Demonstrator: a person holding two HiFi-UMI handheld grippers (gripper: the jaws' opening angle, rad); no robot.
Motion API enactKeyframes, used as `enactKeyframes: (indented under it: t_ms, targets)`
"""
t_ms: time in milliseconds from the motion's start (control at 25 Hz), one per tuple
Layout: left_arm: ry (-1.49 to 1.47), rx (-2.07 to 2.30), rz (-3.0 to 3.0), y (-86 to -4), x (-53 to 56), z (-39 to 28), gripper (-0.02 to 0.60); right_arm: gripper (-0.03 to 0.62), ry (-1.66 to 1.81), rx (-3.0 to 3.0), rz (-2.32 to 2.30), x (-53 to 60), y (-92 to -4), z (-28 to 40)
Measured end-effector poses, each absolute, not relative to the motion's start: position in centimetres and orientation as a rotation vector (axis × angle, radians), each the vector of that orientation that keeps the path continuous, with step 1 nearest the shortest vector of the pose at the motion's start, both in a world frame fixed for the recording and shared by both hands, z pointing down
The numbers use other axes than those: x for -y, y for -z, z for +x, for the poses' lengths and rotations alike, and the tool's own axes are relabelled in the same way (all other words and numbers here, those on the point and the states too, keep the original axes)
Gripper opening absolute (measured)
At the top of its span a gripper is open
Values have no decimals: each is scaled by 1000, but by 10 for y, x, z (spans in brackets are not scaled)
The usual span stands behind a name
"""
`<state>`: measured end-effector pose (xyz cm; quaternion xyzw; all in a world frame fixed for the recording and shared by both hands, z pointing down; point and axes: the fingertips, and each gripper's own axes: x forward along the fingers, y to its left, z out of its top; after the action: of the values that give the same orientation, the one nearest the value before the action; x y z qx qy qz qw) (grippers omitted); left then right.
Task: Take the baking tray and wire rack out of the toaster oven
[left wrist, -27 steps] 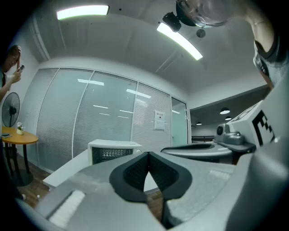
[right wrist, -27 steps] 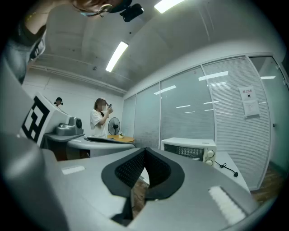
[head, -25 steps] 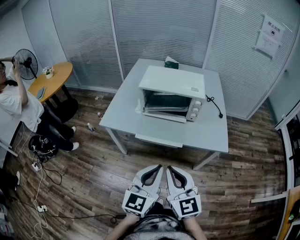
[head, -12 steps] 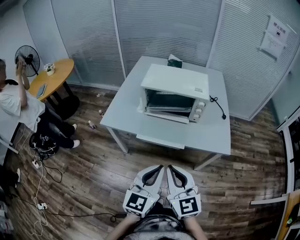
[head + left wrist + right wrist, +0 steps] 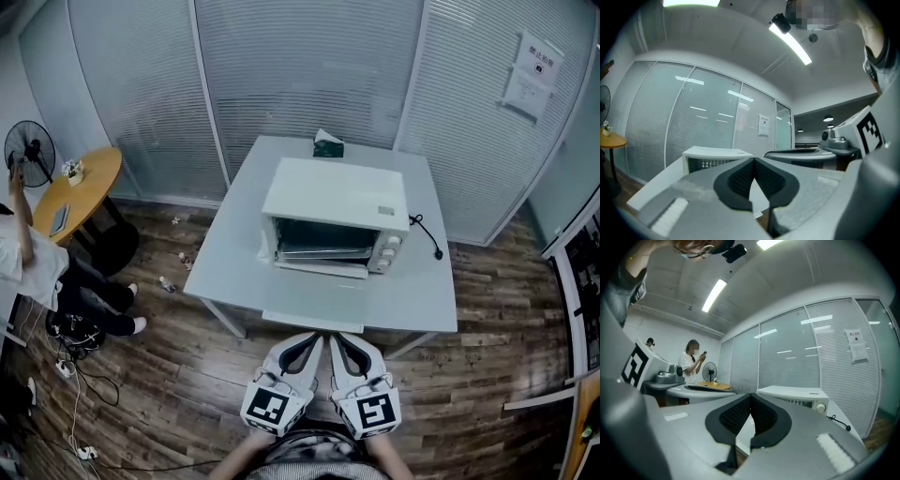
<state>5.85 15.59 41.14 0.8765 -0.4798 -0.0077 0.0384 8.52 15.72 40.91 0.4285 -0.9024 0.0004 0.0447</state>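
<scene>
Office room, frosted blind-lined partitions on the far sides, dark wood-plank floor. A pale grey table stands in the middle.

The toaster oven is white and sits near the middle of the table with its front towards the camera. Its door is dropped open along the bottom edge. Inside the dark cavity are pale metal layers, all within the oven; which is tray and which is rack cannot be told. The knobs are on the right of the front.

A black power cord lies on the table just right of the oven. A green tissue box is behind the oven at the far edge.

The left gripper and right gripper are side by side, low in the head view, by the table's near edge and well apart from the oven. The left gripper's fingers are pressed together with nothing between them. The right gripper's fingers are likewise closed and empty. Both point level at the oven. The marker cubes are at the rear of each.

On the far left are a round wooden table, a fan and a seated person. Cables lie on the floor there. A paper notice hangs on the right partition.
</scene>
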Motion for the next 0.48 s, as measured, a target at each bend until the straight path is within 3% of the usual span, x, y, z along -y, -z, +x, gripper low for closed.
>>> enactKeyframes:
  t_ms: [480]
  targets:
    - [1, 1381, 2720, -412, -84, 20, 3, 2, 39, 2640, 1385, -81, -415, 48]
